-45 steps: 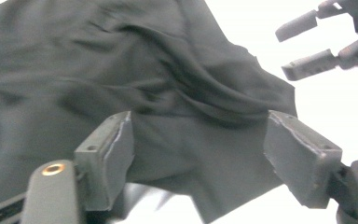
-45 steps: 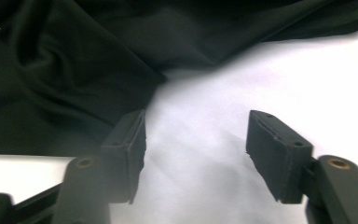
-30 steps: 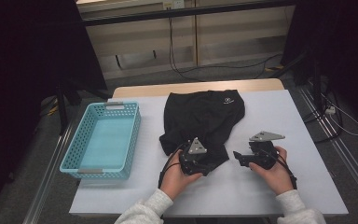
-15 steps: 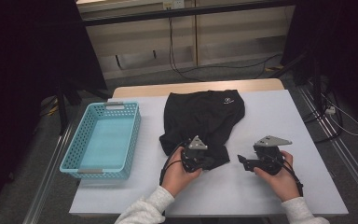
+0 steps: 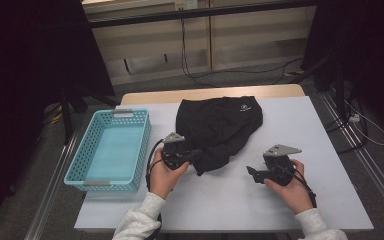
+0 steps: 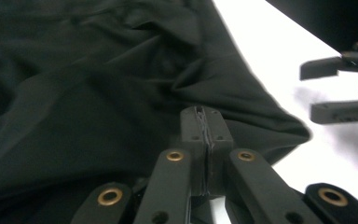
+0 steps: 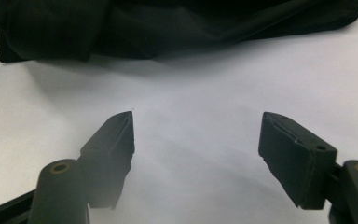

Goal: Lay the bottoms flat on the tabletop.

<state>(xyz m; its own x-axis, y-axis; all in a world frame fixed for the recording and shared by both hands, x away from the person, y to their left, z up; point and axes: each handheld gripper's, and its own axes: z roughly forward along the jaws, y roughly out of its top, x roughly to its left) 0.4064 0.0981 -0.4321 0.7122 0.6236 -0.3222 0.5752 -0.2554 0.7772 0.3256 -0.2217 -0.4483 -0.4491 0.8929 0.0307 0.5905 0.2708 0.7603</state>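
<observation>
Tabletop white, teal basket at left edge. Black garment heaped mid-tabletop, long axis running far-right to near-left. Left gripper clamped shut on garment's near-left hem, so left hand's nearer. Right gripper jaws wide apart, nothing held, garment ahead of it, near but apart.

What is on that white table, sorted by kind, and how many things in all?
Black garment: 1
Blue basket: 1
Hand-held tools: 2, the left tool at the garment's near edge and the right tool over bare table
Total: 4
</observation>
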